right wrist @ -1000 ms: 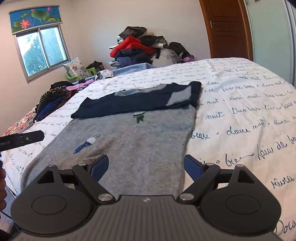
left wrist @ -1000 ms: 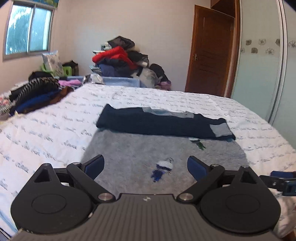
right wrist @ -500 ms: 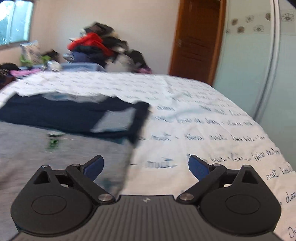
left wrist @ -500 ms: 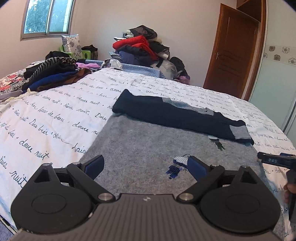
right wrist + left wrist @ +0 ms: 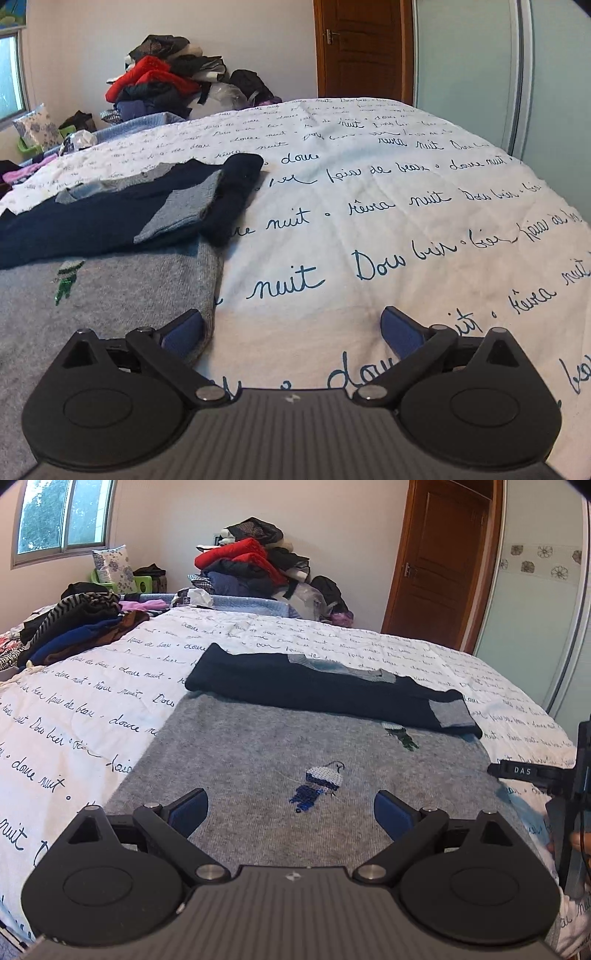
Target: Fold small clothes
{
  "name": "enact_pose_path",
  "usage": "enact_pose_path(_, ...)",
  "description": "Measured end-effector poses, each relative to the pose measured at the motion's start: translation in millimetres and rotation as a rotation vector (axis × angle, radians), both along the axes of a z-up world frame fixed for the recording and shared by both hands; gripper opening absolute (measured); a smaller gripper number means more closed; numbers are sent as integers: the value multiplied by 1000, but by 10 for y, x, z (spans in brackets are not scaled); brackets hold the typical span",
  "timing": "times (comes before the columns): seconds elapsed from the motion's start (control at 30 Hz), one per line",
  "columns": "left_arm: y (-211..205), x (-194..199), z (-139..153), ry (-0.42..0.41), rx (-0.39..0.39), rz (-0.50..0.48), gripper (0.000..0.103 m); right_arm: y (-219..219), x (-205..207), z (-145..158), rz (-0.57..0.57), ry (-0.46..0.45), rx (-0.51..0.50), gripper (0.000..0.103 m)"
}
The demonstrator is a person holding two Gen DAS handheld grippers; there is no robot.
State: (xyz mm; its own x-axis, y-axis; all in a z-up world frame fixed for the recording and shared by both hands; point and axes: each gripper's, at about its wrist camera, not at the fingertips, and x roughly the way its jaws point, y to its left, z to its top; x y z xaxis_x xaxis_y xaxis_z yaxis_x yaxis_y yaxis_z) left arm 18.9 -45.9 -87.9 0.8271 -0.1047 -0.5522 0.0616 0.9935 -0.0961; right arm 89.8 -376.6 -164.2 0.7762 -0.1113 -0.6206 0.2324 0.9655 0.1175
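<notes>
A small grey sweater (image 5: 266, 760) with embroidered figures lies flat on the bed, its navy sleeves (image 5: 317, 690) folded across the top. My left gripper (image 5: 290, 810) is open and empty, low over the sweater's near hem. My right gripper (image 5: 291, 332) is open and empty at the sweater's right edge (image 5: 207, 291), with its left fingertip (image 5: 184, 330) over the grey cloth and its right one over the sheet. The right gripper also shows at the right edge of the left wrist view (image 5: 535, 775).
The bed has a white sheet (image 5: 406, 221) with dark blue script. A pile of clothes (image 5: 251, 565) stands against the far wall. Folded clothes (image 5: 74, 624) lie at the bed's far left. A wooden door (image 5: 439, 561) and a sliding wardrobe (image 5: 535, 602) are on the right.
The right gripper has dropped lower and settled at the sweater's right edge. The left gripper has shifted slightly over the near hem. Both stay open.
</notes>
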Motion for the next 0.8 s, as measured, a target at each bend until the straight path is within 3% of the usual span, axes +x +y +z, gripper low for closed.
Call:
enact_pose_path(0.13, 10, 12, -28, 13, -8, 5, 95, 74, 37, -5, 3, 20, -49, 103)
enact_pose_path(0.57, 63, 42, 6, 13, -21, 9, 95, 54, 39, -10, 3, 17, -35, 103)
enact_pose_path(0.8, 202, 99, 166, 4, -76, 19, 95, 56, 39, -10, 3, 17, -36, 103)
